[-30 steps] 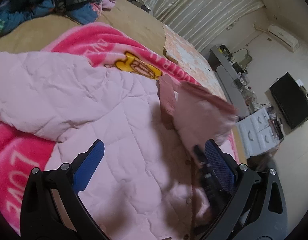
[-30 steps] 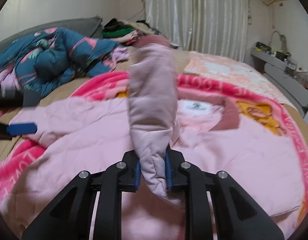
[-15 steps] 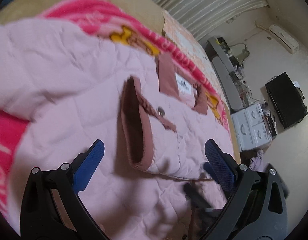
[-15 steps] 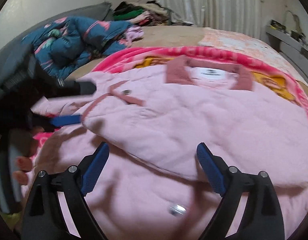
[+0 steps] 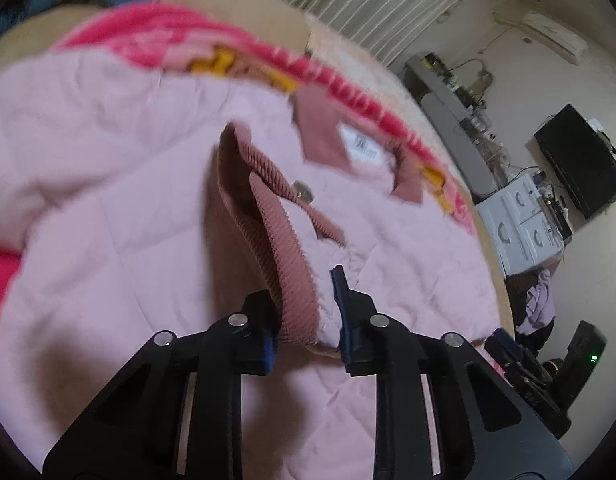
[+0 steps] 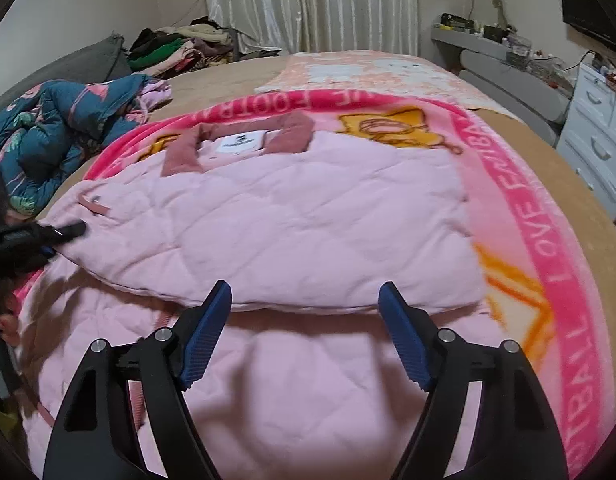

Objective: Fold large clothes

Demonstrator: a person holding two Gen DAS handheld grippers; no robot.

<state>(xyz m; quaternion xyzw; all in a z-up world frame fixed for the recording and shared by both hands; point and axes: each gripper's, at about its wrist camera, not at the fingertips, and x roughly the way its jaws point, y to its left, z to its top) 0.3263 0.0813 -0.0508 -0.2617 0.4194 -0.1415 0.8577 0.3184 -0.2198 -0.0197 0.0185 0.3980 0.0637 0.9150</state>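
A pale pink quilted jacket (image 6: pixel 308 216) with a dusty-rose collar (image 6: pixel 291 132) lies spread on a pink blanket on the bed, one sleeve folded across its body. My left gripper (image 5: pixel 308 316) is shut on the sleeve's ribbed rose cuff (image 5: pixel 283 256), near a metal snap (image 5: pixel 303 194). It shows at the left edge of the right wrist view (image 6: pixel 47 236). My right gripper (image 6: pixel 305 320) is open and empty, just above the jacket's lower half, in front of the folded sleeve.
A pink blanket (image 6: pixel 548 216) with lettering covers the tan bed. A blue patterned garment (image 6: pixel 59 128) lies at far left, a clothes pile (image 6: pixel 175 48) behind it. White drawers (image 6: pixel 596 128), a grey shelf and a TV (image 5: pixel 580 160) stand to the right.
My right gripper let go of the sleeve, which now lies across the jacket, and drew back open. My left gripper moved in and shut on the sleeve's cuff.
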